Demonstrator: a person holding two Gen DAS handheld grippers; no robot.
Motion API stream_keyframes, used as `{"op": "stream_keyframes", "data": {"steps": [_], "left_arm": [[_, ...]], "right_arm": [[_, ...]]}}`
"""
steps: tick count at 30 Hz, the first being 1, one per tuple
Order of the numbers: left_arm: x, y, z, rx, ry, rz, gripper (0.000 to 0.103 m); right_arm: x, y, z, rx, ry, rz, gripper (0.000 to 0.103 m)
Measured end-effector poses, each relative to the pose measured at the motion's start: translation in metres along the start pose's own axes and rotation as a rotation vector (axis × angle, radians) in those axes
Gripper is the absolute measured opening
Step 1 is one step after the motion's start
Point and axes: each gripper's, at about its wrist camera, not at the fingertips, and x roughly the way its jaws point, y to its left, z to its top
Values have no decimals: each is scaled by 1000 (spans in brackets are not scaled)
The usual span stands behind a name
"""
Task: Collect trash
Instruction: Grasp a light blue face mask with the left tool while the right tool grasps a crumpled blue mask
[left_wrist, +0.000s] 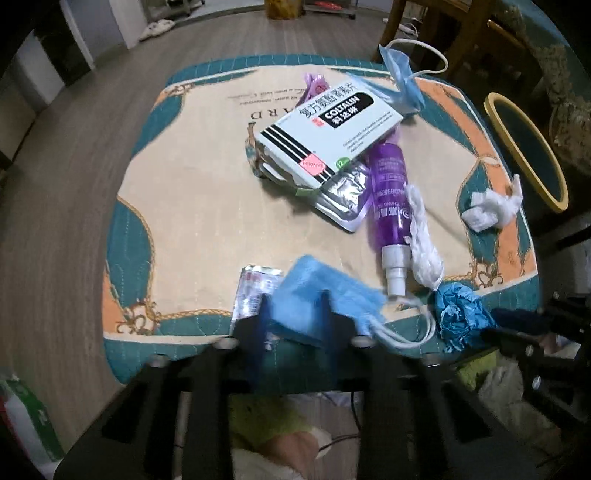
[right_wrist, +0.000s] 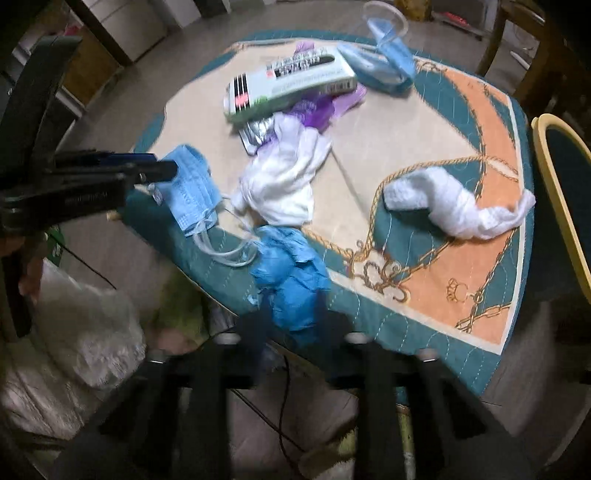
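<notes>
While the trash lies strewn over the quilted table (left_wrist: 177, 206), the left gripper (left_wrist: 293, 306) sits at the near edge with its jaws either side of a folded blue mask (left_wrist: 314, 295), closing on the cloth but blurred, so I cannot tell whether they truly pinch it; the mask's loops (left_wrist: 402, 332) trail off the rim, handy for dragging it clear. Just left of it a foil blister strip (left_wrist: 251, 291) pokes out from under the mask. Moving right, the pill box (left_wrist: 328, 133) rests atop foil packs and a purple spray bottle (left_wrist: 389, 199), a heap best left for later, I judge. A white tissue (left_wrist: 424, 236) leans on the bottle, then comes the crumpled blue glove (right_wrist: 288, 280), and here the right gripper (right_wrist: 291, 325) straddles it at the table's lip, jaws fairly wide around the wad, grip not certain through the blur. Farther right a twisted white tissue (right_wrist: 458, 206) waits alone, and beyond the edge stands the yellow-rimmed bin (right_wrist: 565, 192), likely where all this goes.
</notes>
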Motion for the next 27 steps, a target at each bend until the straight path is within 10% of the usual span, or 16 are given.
{"op": "stream_keyframes", "data": {"steps": [20, 27], "left_arm": [[-123, -36, 91, 98, -431, -72, 3], [-118, -72, 123, 190, -450, -91, 1]], "right_arm": [[-122, -81, 57, 170, -368, -51, 10], [-157, -127, 75, 173, -448, -145, 10]]}}
